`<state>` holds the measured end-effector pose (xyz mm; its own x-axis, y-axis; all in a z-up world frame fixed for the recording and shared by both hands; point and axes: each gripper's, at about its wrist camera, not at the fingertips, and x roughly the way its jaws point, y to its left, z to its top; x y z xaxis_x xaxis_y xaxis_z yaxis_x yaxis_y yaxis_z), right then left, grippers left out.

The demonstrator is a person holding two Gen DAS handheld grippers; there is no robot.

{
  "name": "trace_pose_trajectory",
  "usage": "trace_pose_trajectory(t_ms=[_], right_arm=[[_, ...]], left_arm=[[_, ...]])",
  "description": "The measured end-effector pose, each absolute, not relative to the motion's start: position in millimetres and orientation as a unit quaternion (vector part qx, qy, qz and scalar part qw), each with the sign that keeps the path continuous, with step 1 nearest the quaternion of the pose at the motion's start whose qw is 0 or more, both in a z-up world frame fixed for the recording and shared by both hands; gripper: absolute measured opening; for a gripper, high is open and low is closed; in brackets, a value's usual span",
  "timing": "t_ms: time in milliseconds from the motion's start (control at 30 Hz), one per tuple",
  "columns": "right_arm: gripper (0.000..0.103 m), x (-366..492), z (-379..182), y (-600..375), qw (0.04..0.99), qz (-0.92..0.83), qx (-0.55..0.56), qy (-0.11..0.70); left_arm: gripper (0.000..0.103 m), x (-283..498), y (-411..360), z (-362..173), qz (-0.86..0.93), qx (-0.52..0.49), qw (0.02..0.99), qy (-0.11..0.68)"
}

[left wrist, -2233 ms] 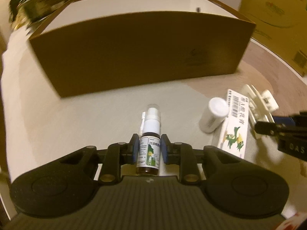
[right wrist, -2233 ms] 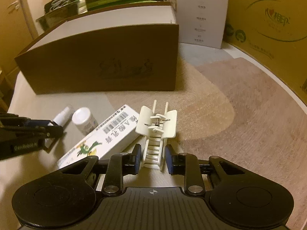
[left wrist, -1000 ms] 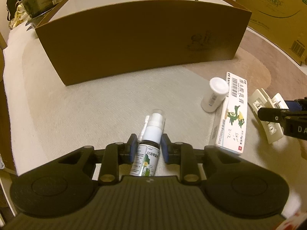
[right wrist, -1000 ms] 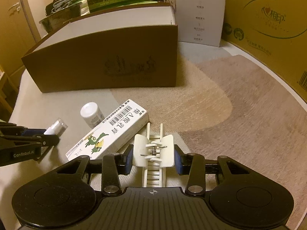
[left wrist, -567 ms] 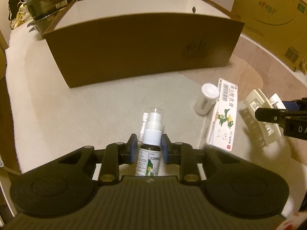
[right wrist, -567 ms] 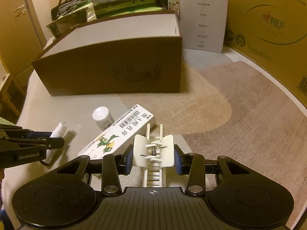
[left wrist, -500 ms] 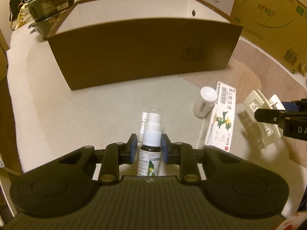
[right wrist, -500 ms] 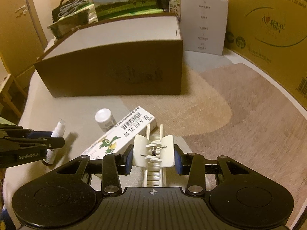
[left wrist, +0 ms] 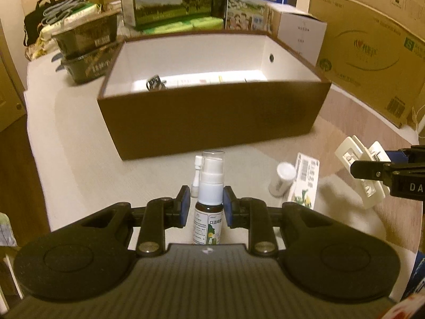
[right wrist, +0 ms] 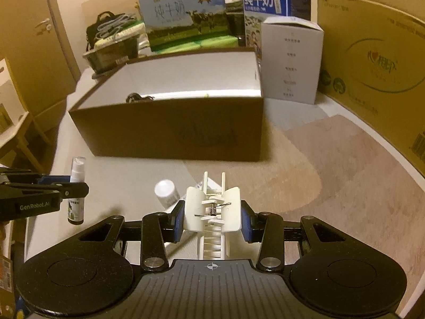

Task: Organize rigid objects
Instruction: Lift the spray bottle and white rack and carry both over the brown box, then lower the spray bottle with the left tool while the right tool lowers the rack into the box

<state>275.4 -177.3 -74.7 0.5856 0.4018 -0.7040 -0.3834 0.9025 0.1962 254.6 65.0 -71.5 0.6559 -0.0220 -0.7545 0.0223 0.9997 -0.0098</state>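
One spray bottle [left wrist: 209, 194], one hair claw clip [right wrist: 212, 210], one white pill bottle [left wrist: 282, 178], one medicine carton [left wrist: 305, 183], one brown box [left wrist: 212, 111] at 12 o'clock. Left gripper [left wrist: 206, 206] pinches the spray bottle upright above the mat; right gripper [right wrist: 212, 219] clamps the clip, both level

The left hand-held gripper [left wrist: 206, 206] clamps an upright spray bottle [left wrist: 209, 199] before the brown box [left wrist: 212, 117].

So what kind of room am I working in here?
Probably a home storage or spare room: milk cartons and a big shipping carton stacked along the wall, a wooden door, and a carpeted surface under the brown box.
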Motion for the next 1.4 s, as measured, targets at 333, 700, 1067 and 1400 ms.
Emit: trace_pose_trajectory(t_ms=[333, 700, 1067, 1400], right_arm=[[0.041, 301, -44, -167, 0.895, 0.252, 0.019, 0.368], [0.041, 351, -17, -148, 0.901, 0.269, 0.024, 0.340], [0.041, 413, -5, -122, 0.902, 0.277, 0.017, 0.330], [0.041, 468, -27, -98, 0.894, 0.278, 0.002, 0.352]], left_arm=[[0.023, 277, 82, -35, 0.000, 0.009, 0.926, 0.379], [0.023, 329, 92, -1, -0.002, 0.028, 0.936, 0.350], [0.023, 391, 92, -2, -0.013, 0.041, 0.930, 0.365], [0.024, 450, 97, -21, -0.012, 0.045, 0.921, 0.386]])
